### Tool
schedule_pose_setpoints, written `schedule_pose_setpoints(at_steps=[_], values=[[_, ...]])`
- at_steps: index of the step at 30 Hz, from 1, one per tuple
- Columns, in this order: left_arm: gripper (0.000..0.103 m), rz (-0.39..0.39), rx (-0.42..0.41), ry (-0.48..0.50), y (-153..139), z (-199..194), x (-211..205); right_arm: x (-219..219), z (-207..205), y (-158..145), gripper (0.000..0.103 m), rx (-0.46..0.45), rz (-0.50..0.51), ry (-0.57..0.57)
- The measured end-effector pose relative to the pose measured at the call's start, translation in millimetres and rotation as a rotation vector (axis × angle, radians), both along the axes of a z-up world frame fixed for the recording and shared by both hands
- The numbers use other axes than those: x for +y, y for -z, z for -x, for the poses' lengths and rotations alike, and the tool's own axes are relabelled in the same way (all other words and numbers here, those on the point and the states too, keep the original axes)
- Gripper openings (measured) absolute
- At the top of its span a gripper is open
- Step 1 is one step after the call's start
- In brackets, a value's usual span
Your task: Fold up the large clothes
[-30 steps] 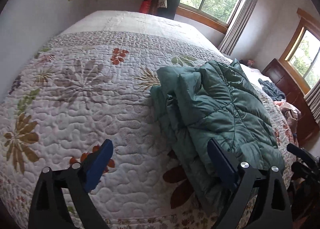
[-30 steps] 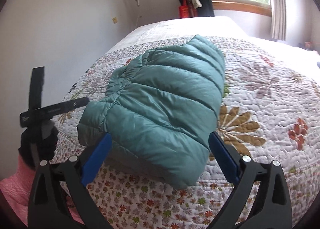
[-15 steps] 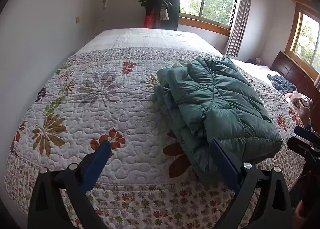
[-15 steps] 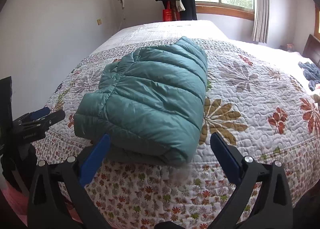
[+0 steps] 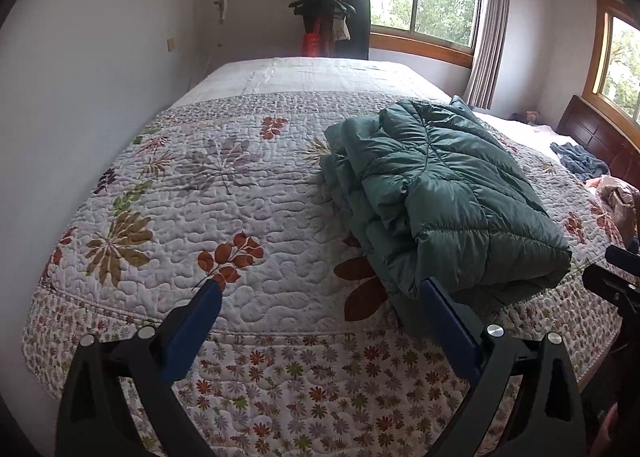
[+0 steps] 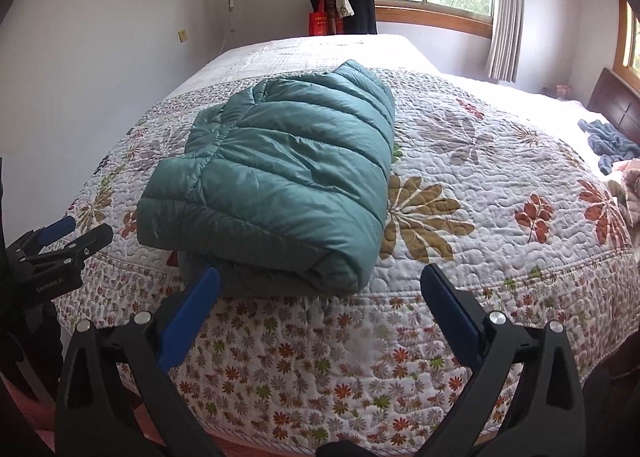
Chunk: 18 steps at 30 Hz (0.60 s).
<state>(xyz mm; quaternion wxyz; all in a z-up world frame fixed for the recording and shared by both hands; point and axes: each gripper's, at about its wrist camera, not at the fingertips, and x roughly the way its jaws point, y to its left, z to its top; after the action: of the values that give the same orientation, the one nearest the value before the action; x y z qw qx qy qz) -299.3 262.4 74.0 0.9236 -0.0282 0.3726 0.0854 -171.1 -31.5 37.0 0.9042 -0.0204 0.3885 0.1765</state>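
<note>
Green puffer jacket (image 6: pixel 276 181) folded on floral quilt (image 6: pixel 480 257)

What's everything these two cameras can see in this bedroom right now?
Puffer jacket: one, teal green, folded, near the quilt's front edge.
Quilt: one, white with floral print, covering the bed.
Dark coat: one, black, hanging by the window.
Red bag: one, under the coat.
Blue cloth: one, crumpled, far right of the bed.
Headboard: one, dark wood, right side.
Curtain: one, grey, beside the window.
Left gripper: black with blue pads, open, empty, short of the bed.
Right gripper: same colours, open, empty, facing the jacket.
</note>
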Motion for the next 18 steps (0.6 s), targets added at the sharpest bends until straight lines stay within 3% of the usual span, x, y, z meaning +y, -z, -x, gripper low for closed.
schedule_pose_setpoints(at_steps=[18], values=[[0.099, -0.026, 0.004, -0.019, 3, 11, -10, -2, 6, 12, 0.100, 0.029, 0.027, 0.017]])
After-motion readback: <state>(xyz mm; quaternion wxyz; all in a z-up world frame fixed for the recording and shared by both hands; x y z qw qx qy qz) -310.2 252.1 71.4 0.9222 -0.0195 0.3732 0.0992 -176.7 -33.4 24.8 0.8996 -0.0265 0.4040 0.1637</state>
